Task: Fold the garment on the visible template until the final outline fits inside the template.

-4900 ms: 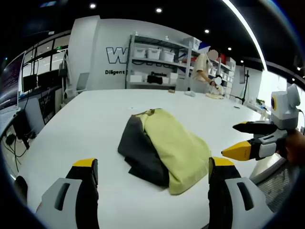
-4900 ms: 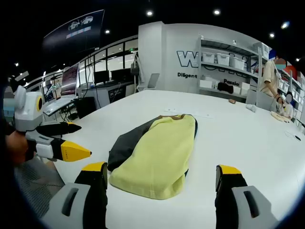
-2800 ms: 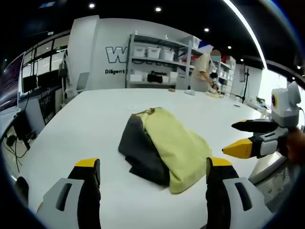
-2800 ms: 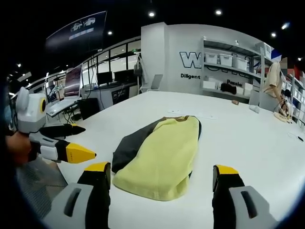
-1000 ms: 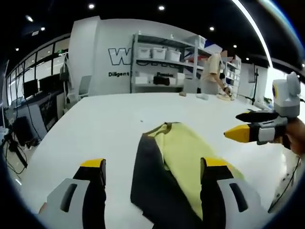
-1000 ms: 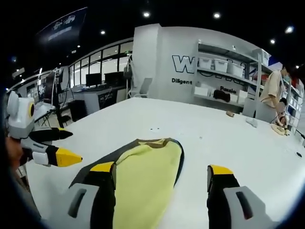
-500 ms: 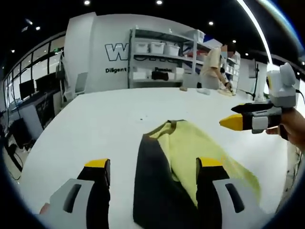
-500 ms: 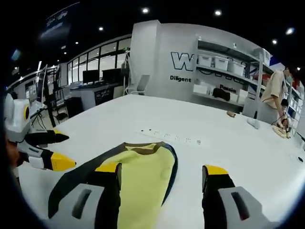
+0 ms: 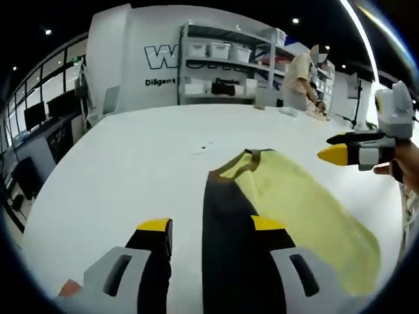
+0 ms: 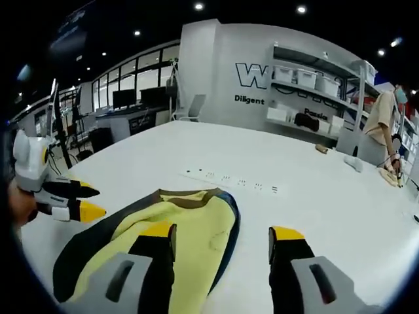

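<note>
Partly folded yellow/dk-grey garment (image 9: 275, 216)

A broad white table (image 9: 131, 163) stretches away toward a pale grey wall (image 10: 216, 72) at the far end, marked with large dark letters and a smaller line of print beneath. Against that wall stands a metal shelving unit (image 9: 226, 62) holding white storage bins (image 9: 211, 49) on top and darker items lower down. A person (image 9: 301, 82) in a light top stands at the far right, bent over the table edge. On the left runs a row of glazed partitions (image 10: 137, 82), with monitors and an office chair (image 10: 194, 108) before them. The ceiling is dark, dotted with small round spotlights (image 10: 199, 6), and a long bright light strip (image 9: 366, 46) curves along the right.
</note>
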Motion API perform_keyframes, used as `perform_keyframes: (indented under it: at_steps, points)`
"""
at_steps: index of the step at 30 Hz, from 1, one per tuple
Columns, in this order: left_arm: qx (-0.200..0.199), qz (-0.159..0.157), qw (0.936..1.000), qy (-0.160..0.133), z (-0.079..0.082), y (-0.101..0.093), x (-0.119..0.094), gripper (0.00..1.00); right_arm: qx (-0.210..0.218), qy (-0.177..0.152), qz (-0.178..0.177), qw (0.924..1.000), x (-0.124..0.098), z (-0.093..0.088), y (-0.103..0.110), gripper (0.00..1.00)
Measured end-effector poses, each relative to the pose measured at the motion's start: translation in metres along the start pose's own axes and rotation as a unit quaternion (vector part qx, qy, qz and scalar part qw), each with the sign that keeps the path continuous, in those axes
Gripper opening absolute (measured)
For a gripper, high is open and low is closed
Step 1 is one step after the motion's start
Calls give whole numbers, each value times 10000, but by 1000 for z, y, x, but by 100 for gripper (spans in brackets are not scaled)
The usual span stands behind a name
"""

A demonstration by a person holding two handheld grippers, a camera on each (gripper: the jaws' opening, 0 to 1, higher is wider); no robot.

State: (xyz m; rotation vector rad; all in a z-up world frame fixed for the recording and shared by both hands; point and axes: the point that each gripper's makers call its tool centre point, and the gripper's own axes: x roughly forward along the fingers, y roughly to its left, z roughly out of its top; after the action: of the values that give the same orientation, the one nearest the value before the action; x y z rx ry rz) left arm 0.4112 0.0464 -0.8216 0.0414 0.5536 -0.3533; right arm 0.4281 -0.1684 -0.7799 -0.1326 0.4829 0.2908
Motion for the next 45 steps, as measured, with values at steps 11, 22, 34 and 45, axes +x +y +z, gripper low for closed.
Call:
perform_keyframes:
  at_steps: [11, 22, 34, 45]
  points:
    - [-125, -163, 9992, 335, -20, 0, 21, 10, 7, 68, 36, 10000, 9, -7, -5, 50]
    - [-188, -119, 9982, 560, -28, -7, 26, 5, 39, 47, -7, 10000, 14, -8, -12, 50]
    - [89, -18, 9978, 651, -29, 3, 28, 0, 54, 155, -144, 9998, 20, -16, -26, 47]
    - [8, 49, 9976, 696, -29, 16, 28, 0, -200, 626, -99, 9978, 36, -44, -30, 16]
